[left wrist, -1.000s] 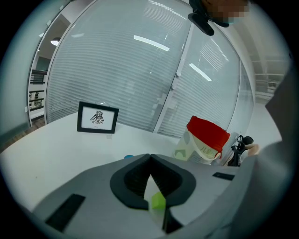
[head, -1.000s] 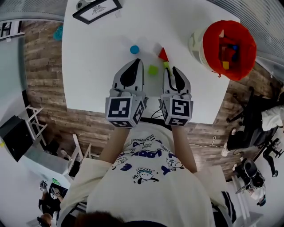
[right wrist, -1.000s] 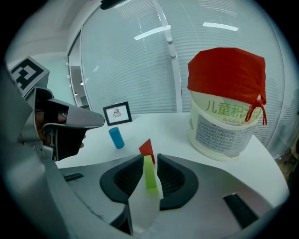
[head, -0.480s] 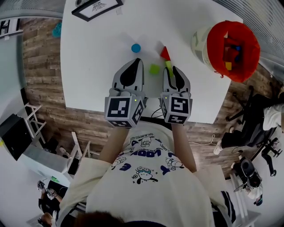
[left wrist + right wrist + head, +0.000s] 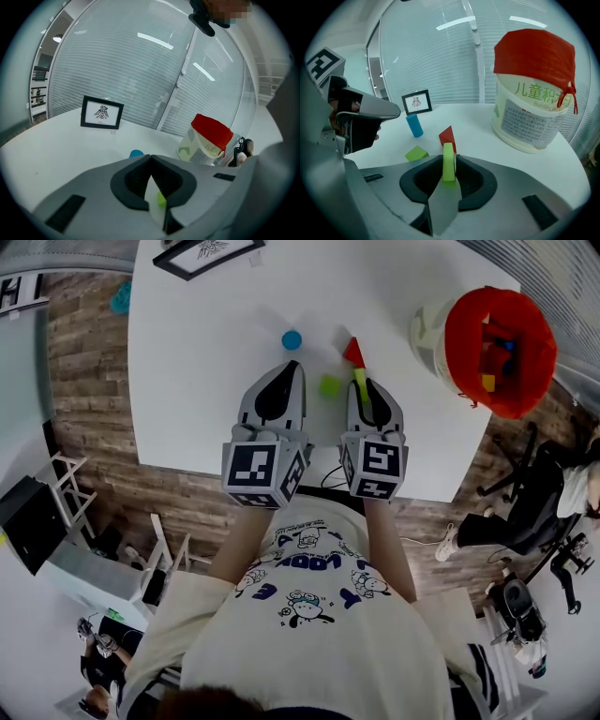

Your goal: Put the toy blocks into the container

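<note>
The right claw (image 5: 449,158) grips a thin lime block (image 5: 448,171) by its flat faces. It is probably light, stiff and slippery. The container (image 5: 532,93) stands at 2 o'clock on the worktop (image 5: 478,122). The left claw (image 5: 151,159) is clenched and empty.

The plastic bucket (image 5: 529,124) is wearing a mesh cloth cover (image 5: 534,54). A smooth matt tabletop (image 5: 206,381) is standing over wood-plank flooring (image 5: 94,362); the green block (image 5: 448,161) is looking matt.

Left gripper (image 5: 151,158) jaws together, right gripper (image 5: 449,155) jaws pinching a green block (image 5: 448,164), side by side
</note>
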{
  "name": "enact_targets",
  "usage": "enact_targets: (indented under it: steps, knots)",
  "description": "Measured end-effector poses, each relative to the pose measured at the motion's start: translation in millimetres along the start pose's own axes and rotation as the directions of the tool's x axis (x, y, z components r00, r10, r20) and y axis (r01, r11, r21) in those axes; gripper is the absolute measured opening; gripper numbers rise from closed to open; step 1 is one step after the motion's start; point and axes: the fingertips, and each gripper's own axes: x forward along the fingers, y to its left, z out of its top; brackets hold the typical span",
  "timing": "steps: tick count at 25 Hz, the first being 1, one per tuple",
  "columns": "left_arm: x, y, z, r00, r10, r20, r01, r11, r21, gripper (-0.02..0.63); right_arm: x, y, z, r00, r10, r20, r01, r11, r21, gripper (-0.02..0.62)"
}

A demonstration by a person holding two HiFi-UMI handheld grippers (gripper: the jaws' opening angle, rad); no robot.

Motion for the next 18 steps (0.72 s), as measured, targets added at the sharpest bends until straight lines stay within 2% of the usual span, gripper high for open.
enact_targets:
  steps: [18]
  knots:
    - [1.0, 3.0, -5.2, 1.000, 0.006, -0.015, -0.006, 1.000, -0.011, 0.031, 1.8, 0.7, 0.0, 1.000, -0.005, -0.006, 0.005, 0.999, -0.035, 0.064]
